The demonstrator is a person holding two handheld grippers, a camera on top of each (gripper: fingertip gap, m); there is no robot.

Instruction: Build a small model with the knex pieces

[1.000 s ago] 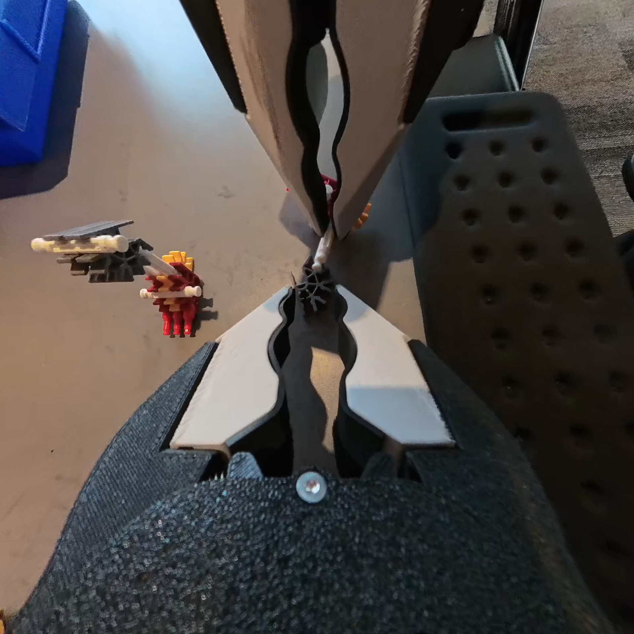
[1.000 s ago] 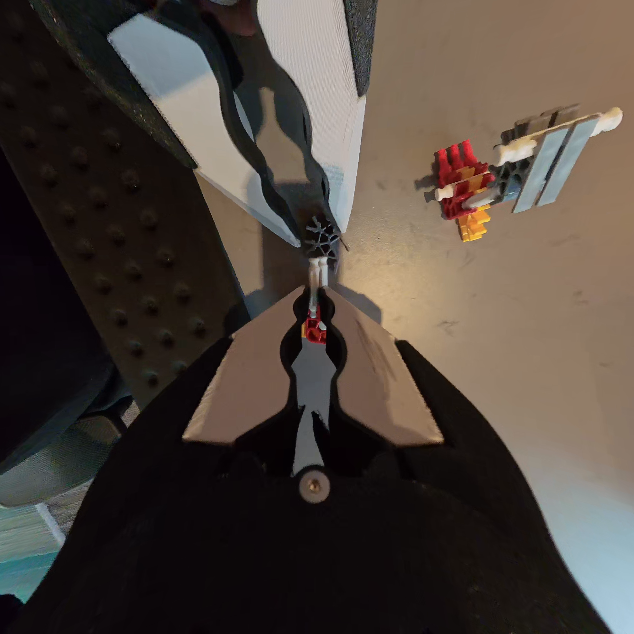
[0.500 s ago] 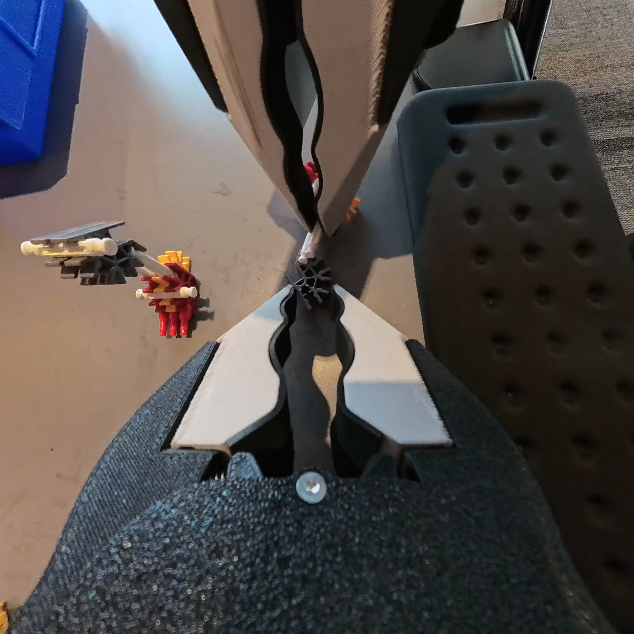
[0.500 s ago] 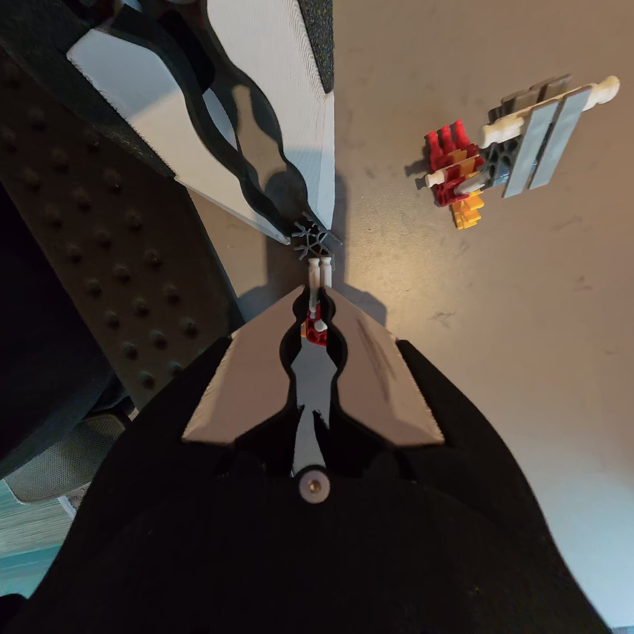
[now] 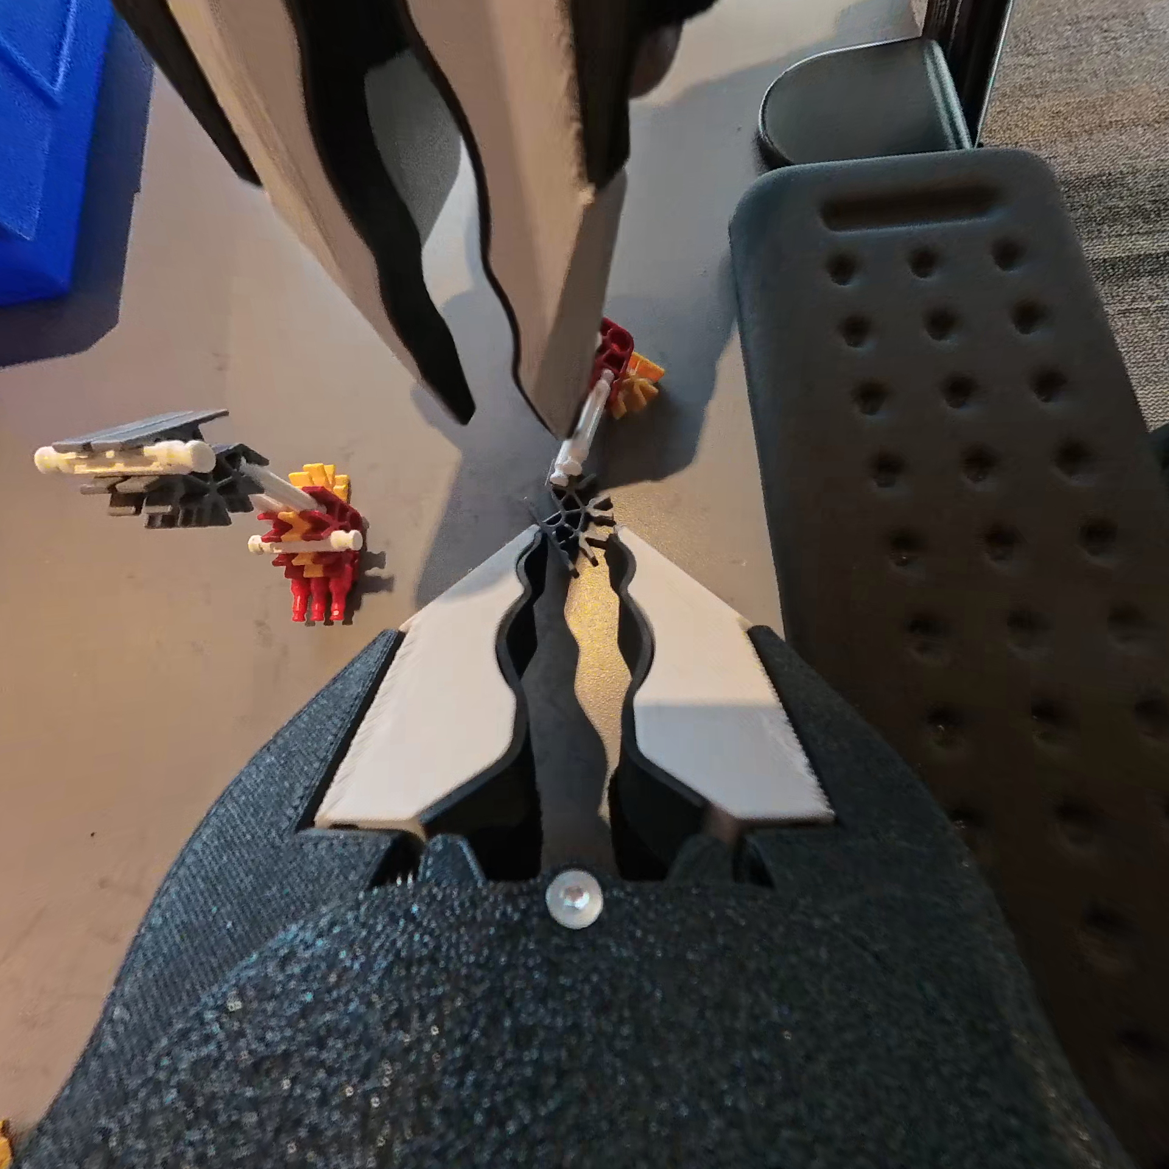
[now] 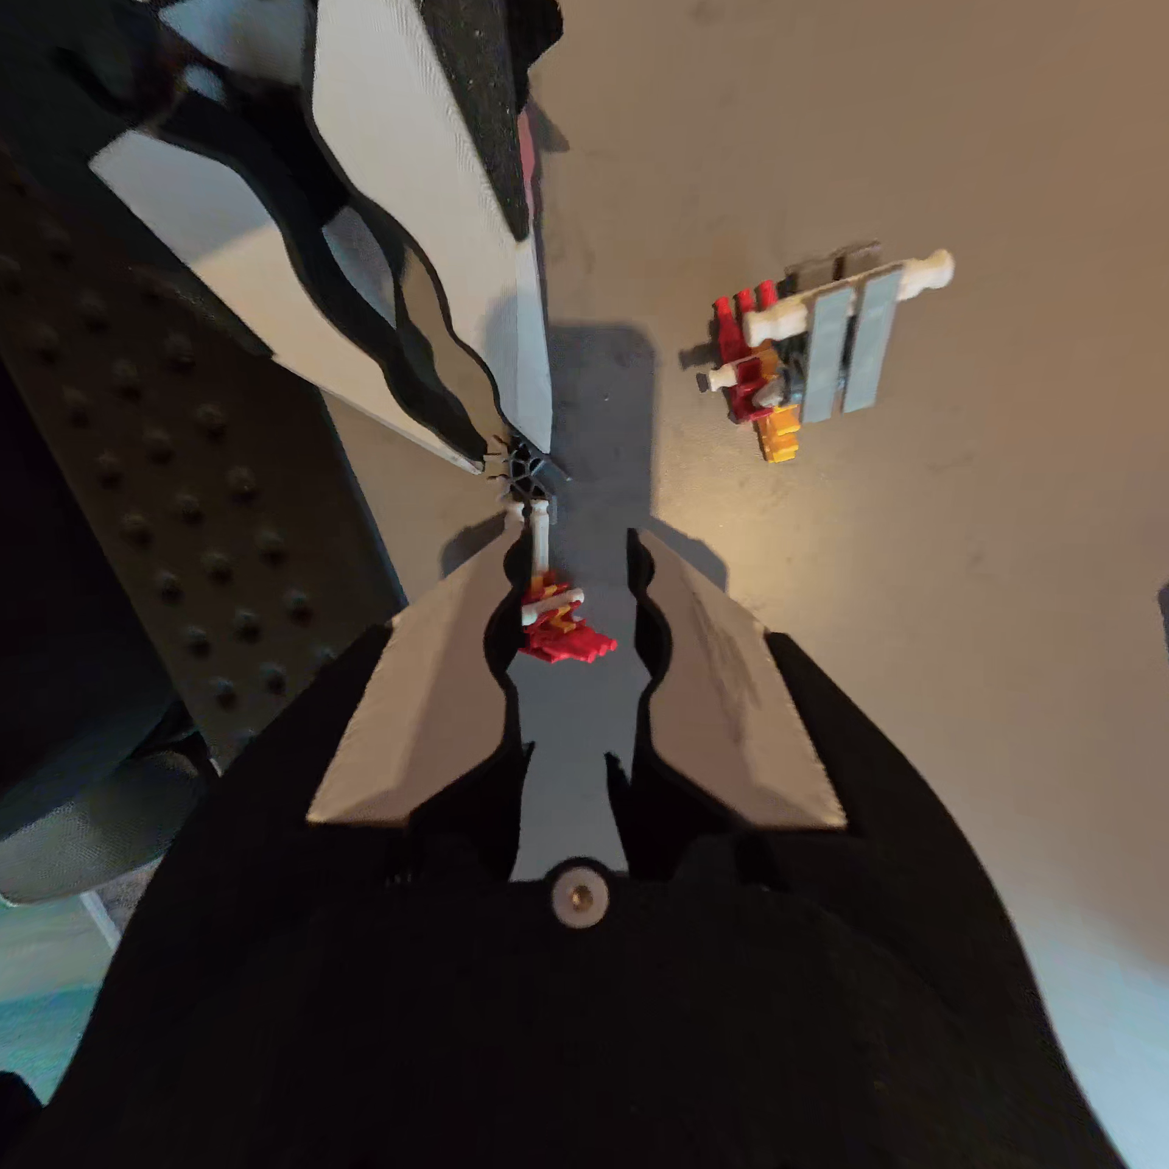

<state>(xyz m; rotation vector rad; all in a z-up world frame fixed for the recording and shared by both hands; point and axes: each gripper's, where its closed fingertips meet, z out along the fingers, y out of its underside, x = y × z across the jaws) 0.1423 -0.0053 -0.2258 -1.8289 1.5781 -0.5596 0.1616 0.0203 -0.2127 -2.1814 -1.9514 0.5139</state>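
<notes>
My left gripper (image 5: pixel 575 534) is shut on a black snowflake-shaped connector (image 5: pixel 572 515), just above the tan table (image 5: pixel 158 727). A white rod (image 5: pixel 579 436) sticks out of the connector and ends in a small red and orange connector cluster (image 5: pixel 623 373). My right gripper (image 6: pixel 569 538) is open, and the red and orange cluster (image 6: pixel 556 623) lies between its fingers, touching neither. In the right wrist view the left gripper (image 6: pixel 515 458) comes in from the top, pinching the black connector (image 6: pixel 522 465). In the left wrist view the right gripper (image 5: pixel 506 417) hangs open beside the rod.
A second built piece of grey panels, white rods and red and orange connectors (image 5: pixel 209 493) lies on the table to the left and also shows in the right wrist view (image 6: pixel 816 354). A black perforated chair back (image 5: pixel 949 506) stands along the table edge. A blue bin (image 5: pixel 44 158) is at far left. My right fingertips sit around 4 cm from my left ones.
My right gripper has opened and let go of the white rod and red cluster that it held shut before. My left gripper stays shut on the black connector.
</notes>
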